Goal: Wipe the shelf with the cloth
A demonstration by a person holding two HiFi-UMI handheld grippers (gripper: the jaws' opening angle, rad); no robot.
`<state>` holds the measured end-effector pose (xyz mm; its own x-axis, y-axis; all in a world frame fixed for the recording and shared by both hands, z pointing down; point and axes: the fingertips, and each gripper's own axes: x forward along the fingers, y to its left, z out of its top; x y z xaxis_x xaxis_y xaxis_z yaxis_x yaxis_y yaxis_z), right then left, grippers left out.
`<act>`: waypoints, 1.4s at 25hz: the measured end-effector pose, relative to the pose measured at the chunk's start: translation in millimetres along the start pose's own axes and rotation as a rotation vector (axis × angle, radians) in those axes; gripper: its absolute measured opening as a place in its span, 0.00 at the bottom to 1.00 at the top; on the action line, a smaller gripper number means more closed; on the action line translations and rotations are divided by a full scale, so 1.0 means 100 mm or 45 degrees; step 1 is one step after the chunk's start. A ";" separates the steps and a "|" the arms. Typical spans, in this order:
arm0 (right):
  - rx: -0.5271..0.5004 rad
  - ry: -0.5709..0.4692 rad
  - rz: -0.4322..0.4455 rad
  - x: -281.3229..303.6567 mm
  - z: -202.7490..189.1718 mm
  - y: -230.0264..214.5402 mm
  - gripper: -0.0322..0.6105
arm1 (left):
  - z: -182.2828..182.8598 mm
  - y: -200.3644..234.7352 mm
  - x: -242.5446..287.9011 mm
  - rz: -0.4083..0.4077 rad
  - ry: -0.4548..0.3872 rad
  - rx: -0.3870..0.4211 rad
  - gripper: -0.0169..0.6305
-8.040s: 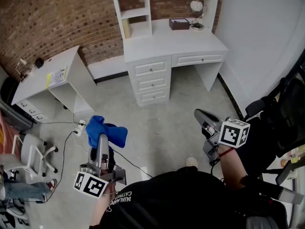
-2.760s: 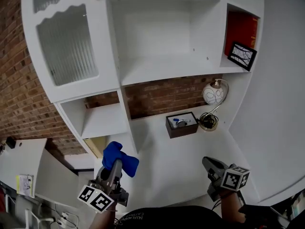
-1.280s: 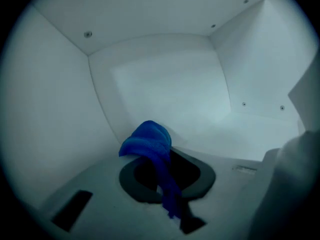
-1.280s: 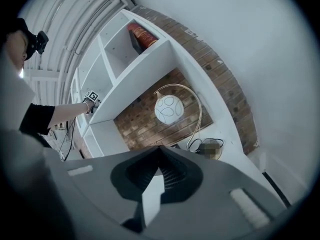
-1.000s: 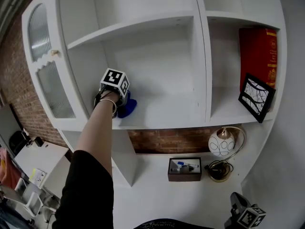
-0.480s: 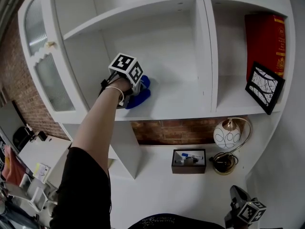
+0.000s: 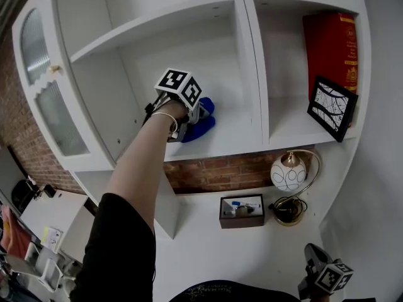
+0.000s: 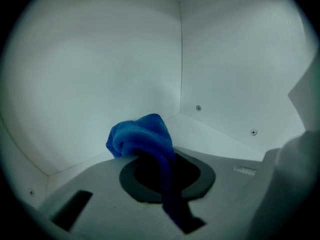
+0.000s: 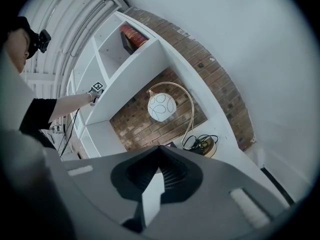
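Observation:
My left gripper [image 7: 191, 119] is reached into the middle compartment of the white shelf [image 7: 236, 142] and is shut on a blue cloth [image 7: 201, 123]. The cloth presses on the shelf board, a little left of the upright divider [image 7: 252, 74]. In the left gripper view the cloth [image 8: 142, 138] bunches out past the jaws of the left gripper [image 8: 150, 156], towards the back corner of the shelf [image 8: 215, 136]. My right gripper [image 7: 315, 257] hangs low at the bottom right over the desk, its jaws shut with nothing between them [image 9: 160, 151].
A red book [image 7: 330, 49] and a leaning picture frame [image 7: 332, 107] fill the right compartment. Below stand a globe lamp [image 7: 286, 172] and a brown box [image 7: 241, 211] on the desk. A glass cabinet door [image 7: 44, 93] lies to the left.
Over the last second my left gripper has slid the cloth to the right along the shelf board, closer to the divider. The right gripper stays low.

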<state>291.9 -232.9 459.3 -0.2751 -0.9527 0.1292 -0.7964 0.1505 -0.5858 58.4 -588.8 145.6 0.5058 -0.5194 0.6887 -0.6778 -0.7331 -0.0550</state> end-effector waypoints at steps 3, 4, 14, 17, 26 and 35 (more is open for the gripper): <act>0.000 -0.016 -0.010 -0.06 0.00 0.00 0.06 | 0.09 -0.21 0.09 -0.051 -0.003 0.029 0.08; -0.002 -0.019 -0.015 -0.08 0.00 0.00 0.06 | 0.12 -0.30 0.12 -0.076 -0.002 0.042 0.08; -0.003 -0.044 -0.058 -0.31 -0.01 0.03 0.06 | 0.34 -1.04 0.25 -0.298 -0.078 0.101 0.08; -0.020 -0.039 -0.048 -0.33 0.00 0.10 0.06 | 0.30 -1.03 0.15 -0.301 -0.102 0.121 0.08; -0.068 0.011 0.043 -0.22 -0.07 0.36 0.06 | -0.21 0.08 -0.86 0.160 -0.001 0.159 0.08; -0.095 0.083 0.123 -0.10 -0.24 0.61 0.06 | -1.18 0.96 -1.28 0.481 0.211 0.002 0.08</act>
<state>233.2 -208.2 442.1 -0.3850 -0.9139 0.1285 -0.8018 0.2623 -0.5369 -133.8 -541.2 137.6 0.1285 -0.6748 0.7267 -0.7988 -0.5047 -0.3274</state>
